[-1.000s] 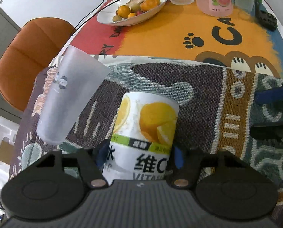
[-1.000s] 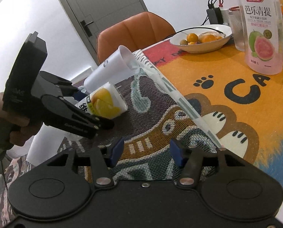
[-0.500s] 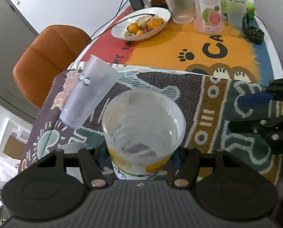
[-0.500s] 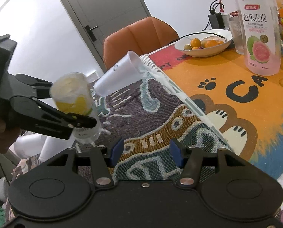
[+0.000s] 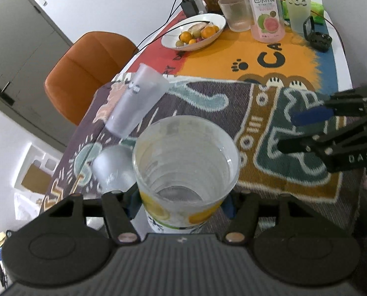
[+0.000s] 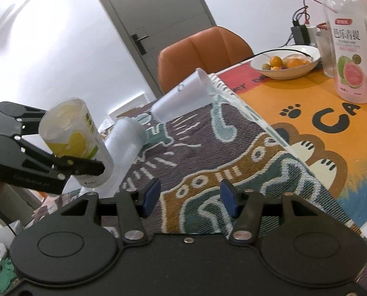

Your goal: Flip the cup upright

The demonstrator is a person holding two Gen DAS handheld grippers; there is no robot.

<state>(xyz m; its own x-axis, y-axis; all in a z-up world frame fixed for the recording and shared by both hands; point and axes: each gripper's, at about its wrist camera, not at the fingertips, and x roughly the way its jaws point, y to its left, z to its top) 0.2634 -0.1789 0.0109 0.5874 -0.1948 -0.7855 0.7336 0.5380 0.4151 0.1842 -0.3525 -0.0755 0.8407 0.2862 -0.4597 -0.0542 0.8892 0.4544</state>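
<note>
My left gripper [image 5: 181, 203] is shut on a lemon-print plastic cup [image 5: 186, 170], held mouth up and tilted a little, above the near left of the woven mat [image 5: 257, 123]. In the right wrist view the same cup [image 6: 77, 143] sits in the left gripper [image 6: 92, 166] at the left. Two frosted white cups lie on their sides on the mat: one farther back [image 5: 136, 103] [image 6: 183, 96], one beside the held cup [image 5: 114, 167] [image 6: 126, 138]. My right gripper [image 6: 189, 196] is open and empty over the mat's near right; it also shows in the left wrist view [image 5: 292, 132].
A fruit bowl [image 5: 194, 34], a guava drink bottle [image 5: 266, 9], a ribbed glass [image 5: 235, 12] and a frosted cup [image 5: 299, 9] stand on the orange cat cloth at the back. An orange chair [image 5: 84, 71] stands left of the table.
My left gripper lifted the lemon cup off the mat and turned it from lying on its side to mouth up. The right gripper has stayed open with little movement.
</note>
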